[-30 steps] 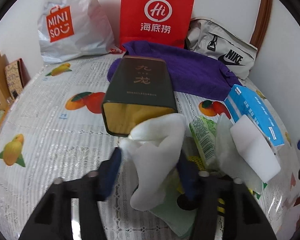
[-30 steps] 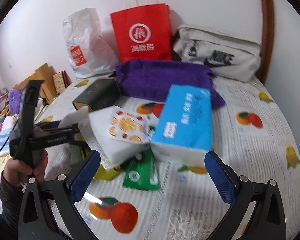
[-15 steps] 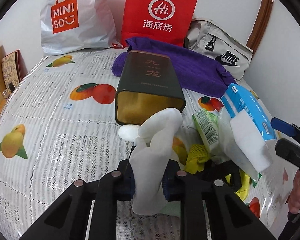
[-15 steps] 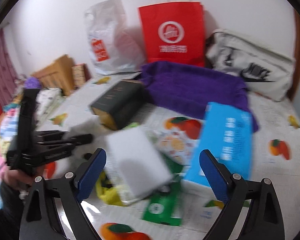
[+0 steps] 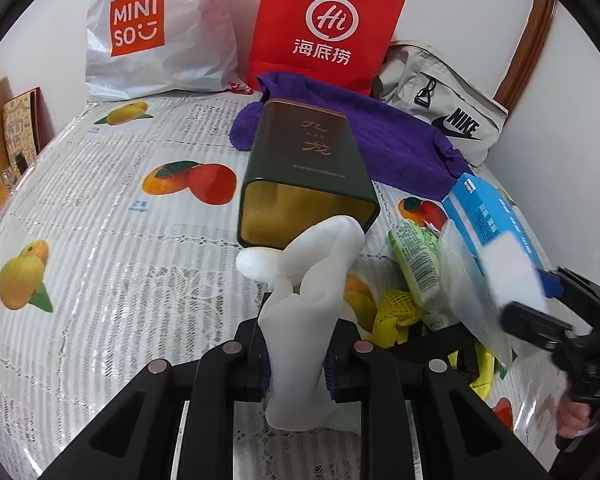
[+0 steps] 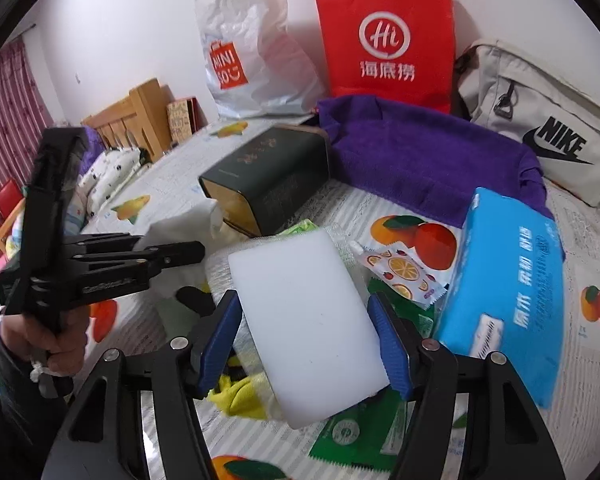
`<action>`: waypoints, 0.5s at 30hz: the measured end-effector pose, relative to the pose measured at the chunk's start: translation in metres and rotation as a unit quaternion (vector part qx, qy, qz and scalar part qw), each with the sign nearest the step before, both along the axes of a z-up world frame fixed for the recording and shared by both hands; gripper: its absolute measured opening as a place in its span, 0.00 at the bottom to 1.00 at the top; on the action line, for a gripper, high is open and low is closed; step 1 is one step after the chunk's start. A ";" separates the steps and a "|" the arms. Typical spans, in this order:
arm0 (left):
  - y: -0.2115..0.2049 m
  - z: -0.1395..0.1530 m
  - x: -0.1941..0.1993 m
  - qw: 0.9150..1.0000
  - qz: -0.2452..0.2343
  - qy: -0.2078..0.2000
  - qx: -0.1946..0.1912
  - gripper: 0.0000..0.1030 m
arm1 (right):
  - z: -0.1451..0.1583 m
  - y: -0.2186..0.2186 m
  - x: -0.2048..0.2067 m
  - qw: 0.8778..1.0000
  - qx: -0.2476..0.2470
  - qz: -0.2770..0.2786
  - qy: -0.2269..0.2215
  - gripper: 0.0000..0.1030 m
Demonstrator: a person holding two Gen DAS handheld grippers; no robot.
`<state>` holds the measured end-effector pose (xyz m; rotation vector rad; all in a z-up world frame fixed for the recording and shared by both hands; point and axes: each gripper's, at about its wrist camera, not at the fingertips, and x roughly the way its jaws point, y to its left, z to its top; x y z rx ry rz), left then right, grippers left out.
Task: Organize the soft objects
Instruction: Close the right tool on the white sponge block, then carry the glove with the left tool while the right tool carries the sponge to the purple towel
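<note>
My left gripper [image 5: 296,360] is shut on a crumpled white cloth [image 5: 312,288], holding it upright just in front of the open mouth of a dark green tin box [image 5: 308,176] lying on its side. My right gripper [image 6: 306,340] is shut on a white foam sponge block [image 6: 304,320], held above a pile of packets. The sponge [image 5: 508,264] and the right gripper [image 5: 556,304] also show at the right of the left wrist view. The left gripper [image 6: 180,250] and cloth [image 6: 184,226] show at the left of the right wrist view.
A blue tissue pack [image 6: 512,288], green packets [image 6: 360,432], a fruit-print sachet [image 6: 404,272] and yellow mesh [image 5: 396,312] lie on the fruit-print table cover [image 5: 100,240]. A purple towel [image 6: 428,160], red bag [image 6: 384,36], white Miniso bag [image 5: 156,32] and grey Nike bag [image 6: 540,128] stand behind.
My left gripper closed on the white cloth and lifted it toward the tin. My right gripper closed from wide open onto the white sponge.
</note>
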<state>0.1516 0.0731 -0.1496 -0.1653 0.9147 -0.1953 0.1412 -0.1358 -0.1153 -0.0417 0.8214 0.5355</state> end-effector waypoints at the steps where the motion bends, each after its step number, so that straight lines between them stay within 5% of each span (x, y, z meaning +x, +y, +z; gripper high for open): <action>1: 0.001 0.001 -0.002 1.000 0.003 0.000 0.005 0.19 | 0.003 -0.003 -0.004 1.000 0.006 -0.002 -0.001 0.63; 8: 0.017 0.009 -0.022 0.999 0.027 0.003 0.035 0.19 | 0.011 -0.030 -0.039 1.000 0.000 -0.027 -0.007 0.63; 15: 0.033 0.012 -0.049 0.998 0.048 0.010 0.045 0.19 | -0.012 -0.069 -0.059 0.995 -0.034 -0.089 0.008 0.63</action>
